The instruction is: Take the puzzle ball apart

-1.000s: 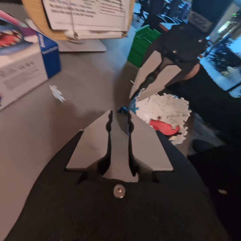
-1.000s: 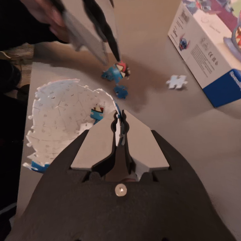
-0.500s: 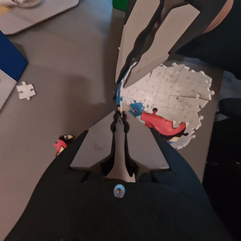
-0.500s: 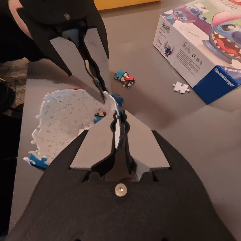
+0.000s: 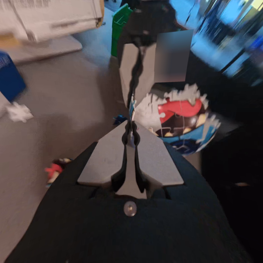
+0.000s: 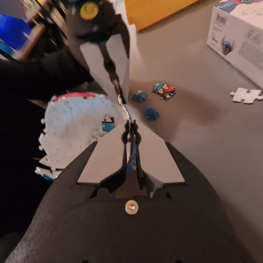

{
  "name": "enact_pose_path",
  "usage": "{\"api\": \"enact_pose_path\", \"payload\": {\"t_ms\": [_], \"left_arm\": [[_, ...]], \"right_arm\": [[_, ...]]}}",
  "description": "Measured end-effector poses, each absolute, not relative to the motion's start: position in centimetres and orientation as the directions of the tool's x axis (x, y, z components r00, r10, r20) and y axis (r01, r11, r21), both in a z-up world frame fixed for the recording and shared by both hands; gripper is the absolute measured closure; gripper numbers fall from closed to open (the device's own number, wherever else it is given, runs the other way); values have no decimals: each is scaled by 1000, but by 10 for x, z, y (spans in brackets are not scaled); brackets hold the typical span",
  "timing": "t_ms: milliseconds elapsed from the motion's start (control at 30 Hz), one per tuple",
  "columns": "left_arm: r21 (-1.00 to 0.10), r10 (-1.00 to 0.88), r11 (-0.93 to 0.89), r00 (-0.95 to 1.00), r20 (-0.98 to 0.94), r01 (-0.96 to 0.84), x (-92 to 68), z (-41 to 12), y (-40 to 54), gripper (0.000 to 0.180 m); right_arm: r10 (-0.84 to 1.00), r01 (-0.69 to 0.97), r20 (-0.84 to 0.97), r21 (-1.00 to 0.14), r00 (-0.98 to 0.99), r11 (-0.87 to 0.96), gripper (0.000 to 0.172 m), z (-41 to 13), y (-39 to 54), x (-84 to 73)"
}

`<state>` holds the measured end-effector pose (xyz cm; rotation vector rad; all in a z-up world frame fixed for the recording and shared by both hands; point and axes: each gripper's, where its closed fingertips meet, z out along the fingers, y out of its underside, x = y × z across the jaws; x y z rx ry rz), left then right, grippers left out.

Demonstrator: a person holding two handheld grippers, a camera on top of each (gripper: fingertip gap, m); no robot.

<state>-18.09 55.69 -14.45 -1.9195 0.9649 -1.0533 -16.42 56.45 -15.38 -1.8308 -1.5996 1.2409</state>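
The left gripper (image 5: 130, 123) is pinched on the thin rim of a half-built puzzle ball (image 5: 183, 125), a curved shell of joined pieces, white on the inside and printed red, dark and blue on the outside; its two fingers are pressed together with only the shell's edge between them; the right gripper (image 6: 130, 122) pinches the same rim a little way along, its fingers likewise closed onto the white and blue edge, and in its own view the shell (image 6: 74, 128) bulges out to the left over the table's edge, with a small gap in its wall showing blue and red; each gripper shows in the other's view as a pair of grey fingers coming down onto the rim from above; the shell hangs between the two grips at the near side of the grey table (image 6: 199, 142); on the table beyond lie two loose blue pieces (image 6: 151, 113), a small joined clump of red, blue and cream pieces (image 6: 163, 90), and one white piece (image 6: 246, 95) face down; a white puzzle box (image 6: 239, 42) with a blue end stands at the far right; the left view is blurred
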Motion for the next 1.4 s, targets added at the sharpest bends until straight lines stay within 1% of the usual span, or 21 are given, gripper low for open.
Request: {"api": "enact_pose_path", "payload": {"t_ms": [67,133,200,267,300,333,367,400,467,500,567,600,667,733,833,867,1000,1100,1167,1233,1400], "left_arm": [[-758,-755,-632,351,553,-165,-185,-151,563,178],[-758,-750,-627,402,526,-178,-189,-161,571,178],[-758,-753,-634,343,561,-151,-185,-153,565,180],[-694,-672,-719,247,698,5,-190,-137,569,180],[-672,-621,-732,302,724,106,-202,-136,586,180],[-709,-609,-696,426,668,116,-219,-146,600,180],[-760,-616,-646,542,571,67,-232,-156,609,180],[-774,-639,-633,554,534,16,-232,-159,604,180],[-735,-687,-672,442,577,-85,-214,-159,578,180],[-740,-696,-661,468,544,-125,-211,-165,578,180],[-762,-724,-613,535,435,-211,-208,-173,583,147],[-770,-743,-594,525,415,-233,-203,-168,582,141],[-807,-815,-531,418,402,-260,-184,-147,568,145],[-818,-857,-476,379,349,-323,-173,-137,561,140],[-802,-883,-422,390,260,-422,-165,-139,565,143],[-791,-891,-407,388,234,-457,-162,-145,566,161],[-756,-925,-309,367,97,-577,-158,-164,567,180],[-801,-972,-172,229,44,-573,-158,-160,551,180],[-848,-968,-178,243,60,-499,-158,-151,556,180],[-861,-956,-194,288,58,-470,-159,-147,562,180],[-793,-948,-227,316,46,-565,-167,-163,557,179]], "right_arm": [[977,616,-213,-774,-33,-148,171,-162,563,-165],[994,656,-107,-751,-6,-76,169,-168,566,-164],[1000,653,-13,-758,-19,3,172,-166,568,-163],[998,632,65,-774,7,46,172,-157,576,-159],[996,630,92,-774,11,64,172,-155,577,-156],[996,627,94,-776,3,72,172,-153,575,-154],[997,635,76,-770,-2,60,172,-155,572,-152],[999,654,54,-755,6,36,172,-159,572,-151],[999,666,31,-746,28,4,172,-164,573,-153],[999,666,24,-746,38,-7,172,-164,575,-155],[997,675,9,-736,71,-42,172,-164,578,-159],[996,682,12,-730,84,-49,172,-164,579,-159],[995,698,29,-714,96,-47,172,-164,579,-160],[994,705,56,-709,98,-30,172,-163,579,-160],[995,684,44,-729,90,-30,172,-159,575,-163],[996,676,47,-737,77,-17,172,-158,572,-165],[998,709,52,-705,27,18,172,-169,565,-164],[992,631,-116,-773,-39,-66,172,-163,554,-165],[971,575,-239,-798,-30,-179,172,-155,559,-165],[963,552,-269,-807,-22,-213,172,-153,563,-165],[998,598,-66,-800,9,-58,172,-155,566,-164]]}}
